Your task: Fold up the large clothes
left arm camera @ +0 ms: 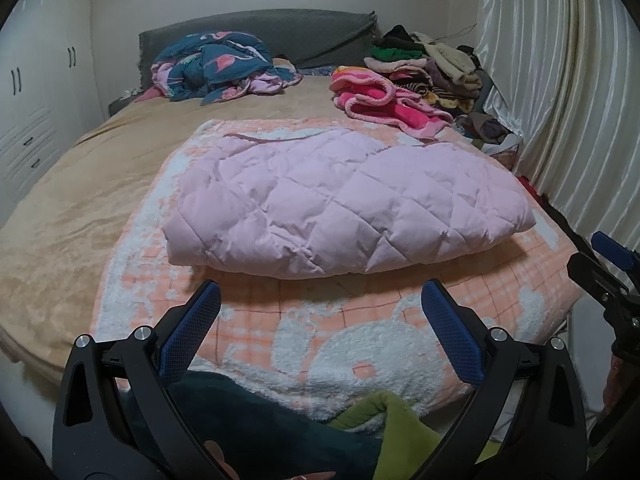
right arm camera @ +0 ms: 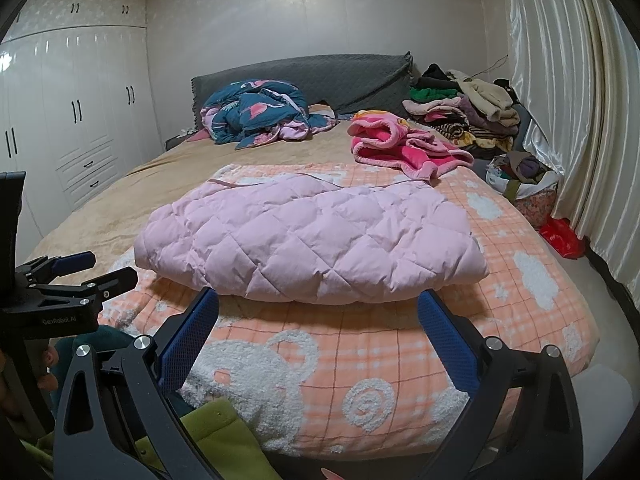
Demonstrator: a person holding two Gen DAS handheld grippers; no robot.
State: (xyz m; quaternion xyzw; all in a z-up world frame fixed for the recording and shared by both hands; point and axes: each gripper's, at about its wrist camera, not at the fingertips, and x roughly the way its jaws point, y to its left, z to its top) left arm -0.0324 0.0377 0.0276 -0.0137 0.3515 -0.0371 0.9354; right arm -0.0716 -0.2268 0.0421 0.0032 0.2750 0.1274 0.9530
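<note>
Judging the step: the pink quilted coat already lies as a compact, doubled-over bundle, so the work in hand looks like either one last fold or lifting it away to a pile.
Coat position: it rests on the peach-and-white blanket spread over the near part of the bed, its rounded folded edge facing the person.
Left gripper: fingers spread wide apart, holding nothing, hovering just short of the coat's near edge.
Right gripper: likewise spread wide and empty, its fingertips near the same edge, slightly lower than the bundle.
Good grip: each tool would do best to take the thick folded edge near one corner, biting through all layers so none slides free.
Good motion: both sides should rise together and level, as puffy padding tends to spring open.
Risk: a shallow pinch may catch only the top layer and undo the fold; the blanket beneath could also get caught.
Surroundings: a crumpled blue duvet, a bright pink fleece garment and a stack of clothes lie well apart at the far end.
</note>
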